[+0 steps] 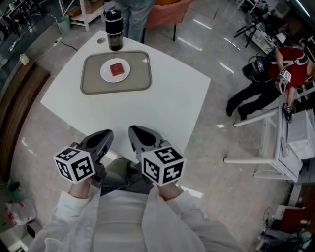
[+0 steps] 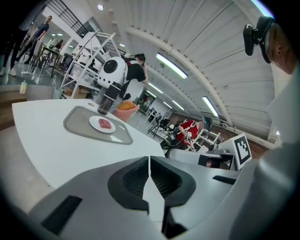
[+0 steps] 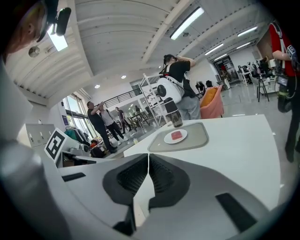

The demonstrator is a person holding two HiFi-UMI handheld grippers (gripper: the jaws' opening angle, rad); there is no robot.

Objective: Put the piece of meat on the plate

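A red piece of meat (image 1: pixel 117 69) lies on a small white plate (image 1: pixel 106 74), which sits on a grey tray (image 1: pixel 93 83) at the far side of the white table. The same meat (image 2: pixel 105 124) (image 3: pixel 176 135) shows on the plate (image 2: pixel 96 123) (image 3: pixel 169 138) in both gripper views. My left gripper (image 1: pixel 105 134) and right gripper (image 1: pixel 136 131) hover side by side at the table's near edge, well short of the tray. Both are shut with nothing between the jaws (image 2: pixel 149 164) (image 3: pixel 148 161).
A black tumbler (image 1: pixel 114 30) stands just behind the tray (image 2: pixel 75 126) (image 3: pixel 199 136). A person in red (image 1: pixel 290 64) sits at the right by white racks. Someone stands behind the table (image 1: pixel 59 106) next to an orange chair (image 1: pixel 170 12).
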